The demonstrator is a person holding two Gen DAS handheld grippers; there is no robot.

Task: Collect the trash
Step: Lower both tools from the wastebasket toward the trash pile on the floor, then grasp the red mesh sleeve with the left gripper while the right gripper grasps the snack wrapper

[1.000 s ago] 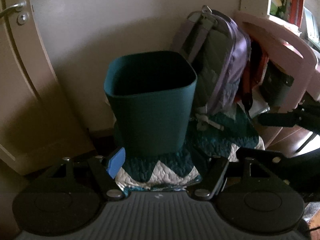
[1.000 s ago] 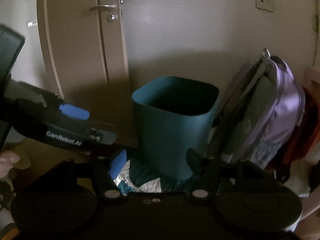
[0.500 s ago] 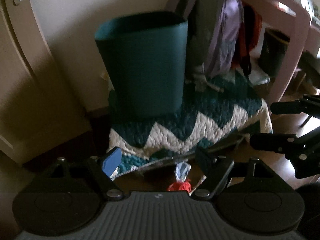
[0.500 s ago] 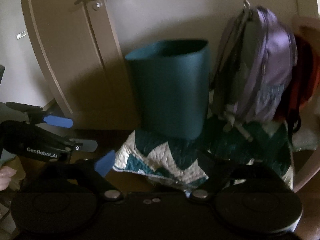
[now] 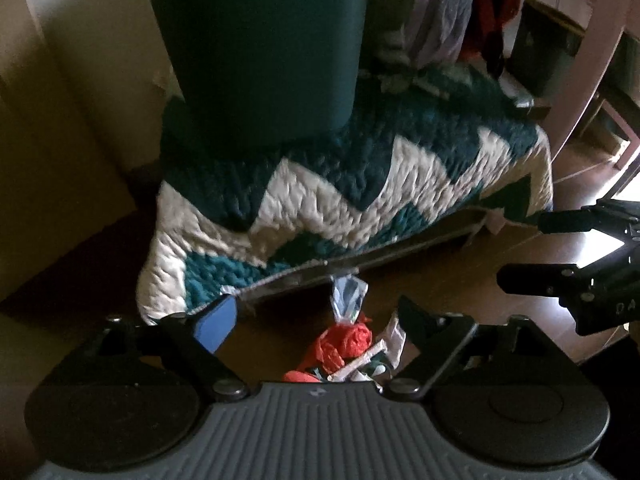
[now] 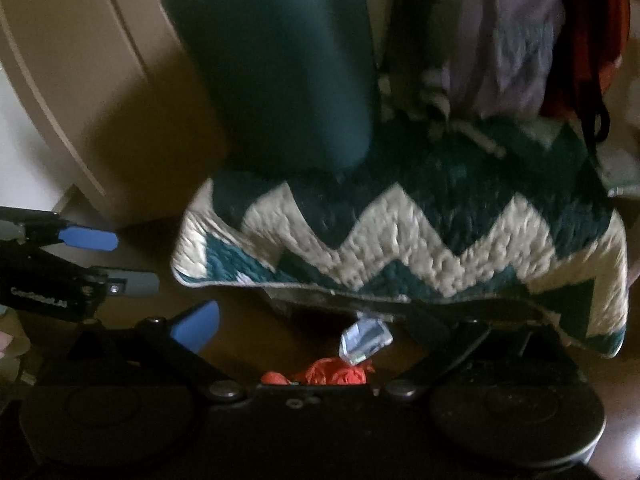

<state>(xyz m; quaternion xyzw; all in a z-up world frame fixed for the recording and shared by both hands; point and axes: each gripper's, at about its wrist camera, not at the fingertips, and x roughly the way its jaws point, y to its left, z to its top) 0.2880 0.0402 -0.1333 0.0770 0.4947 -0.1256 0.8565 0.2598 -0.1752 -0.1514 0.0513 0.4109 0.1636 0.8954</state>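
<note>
Trash lies on the dark wooden floor (image 5: 460, 264) right in front of us: a crumpled red wrapper (image 5: 344, 340), a clear cellophane twist (image 5: 347, 292) rising from it, and a small white stick (image 5: 362, 360) across its near edge. In the left wrist view this little pile sits between the fingers of our left hand-held gripper (image 5: 316, 312), whose jaws are opening wide and do not touch it. In the right wrist view the same red wrapper (image 6: 336, 372) and a silvery scrap of packaging (image 6: 365, 340) lie between the fingers of our right hand-held gripper (image 6: 312, 326), whose jaws are opening too, nothing clamped between them.

Just beyond the trash we see the hanging edge of a quilted blanket (image 5: 320, 200) with teal and white zigzags, draped over a low piece of furniture that we cannot name. On the blanket stands a dark teal waste bin (image 5: 260, 40), upright, near the wall. Beside it, to the right, leans a lilac backpack (image 6: 508, 36), with something red (image 6: 580, 60) hanging further right.

At the left of the right wrist view a beige door (image 6: 72, 92) fills the corner; the pictures are dim and blurred
</note>
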